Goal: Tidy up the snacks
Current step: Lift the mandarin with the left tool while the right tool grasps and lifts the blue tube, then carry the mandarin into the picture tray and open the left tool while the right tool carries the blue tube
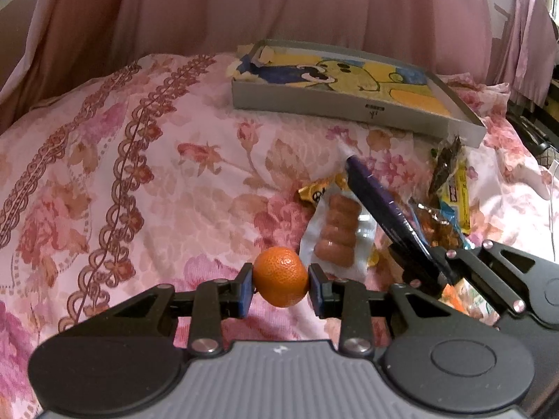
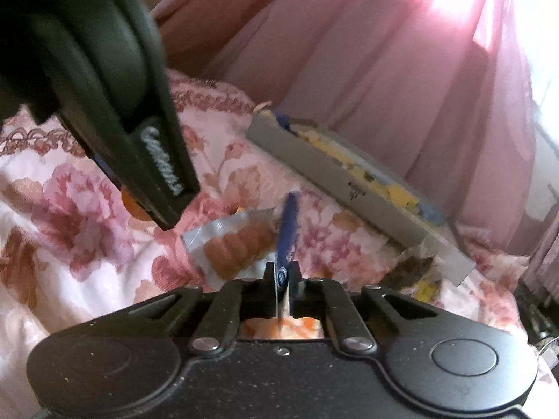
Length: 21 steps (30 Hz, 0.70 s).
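The orange sits clamped between your left claw's blue pads, held at its widest part and clear of the bedspread. Judged firm, round and light, with a pebbled skin that could roll if pinched off-centre; keep the hold across the middle. Your right claw is clenched on the end of a blue packet, which juts forward edge-on; thin, probably crinkly and slippery, so grip the sealed end. Just ahead-left of that claw lies the sausage pack, soft and sealed. Farther ahead, the shallow box. More wrappers lie right of the left claw.
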### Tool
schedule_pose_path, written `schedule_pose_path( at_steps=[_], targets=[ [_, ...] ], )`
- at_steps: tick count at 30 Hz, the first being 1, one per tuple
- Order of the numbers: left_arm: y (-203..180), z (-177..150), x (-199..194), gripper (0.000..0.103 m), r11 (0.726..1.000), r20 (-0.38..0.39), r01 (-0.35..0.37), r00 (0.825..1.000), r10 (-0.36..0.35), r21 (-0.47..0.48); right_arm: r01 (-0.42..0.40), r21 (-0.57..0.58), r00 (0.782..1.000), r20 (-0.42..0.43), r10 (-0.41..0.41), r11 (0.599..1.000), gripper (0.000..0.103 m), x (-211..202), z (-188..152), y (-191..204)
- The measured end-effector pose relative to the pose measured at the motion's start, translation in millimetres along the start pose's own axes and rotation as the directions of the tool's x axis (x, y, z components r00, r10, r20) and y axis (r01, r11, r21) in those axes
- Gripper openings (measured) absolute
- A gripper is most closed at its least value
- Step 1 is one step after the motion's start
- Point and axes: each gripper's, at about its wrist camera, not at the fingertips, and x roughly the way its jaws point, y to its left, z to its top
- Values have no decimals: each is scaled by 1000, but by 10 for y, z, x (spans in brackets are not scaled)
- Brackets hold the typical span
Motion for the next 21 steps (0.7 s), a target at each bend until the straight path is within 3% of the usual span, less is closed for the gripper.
schedule_pose_path(
  at_steps=[10,21],
  targets=[
    [-153,398,0,36,1000,84,2,996,-4,26,64,18,994,82,-65,998,3,-121,88,-175],
    [-425,859,21,36,999,170,0,985,-10,54,170,24,968,184,-171,985,2,-164,111,-523]
  ],
)
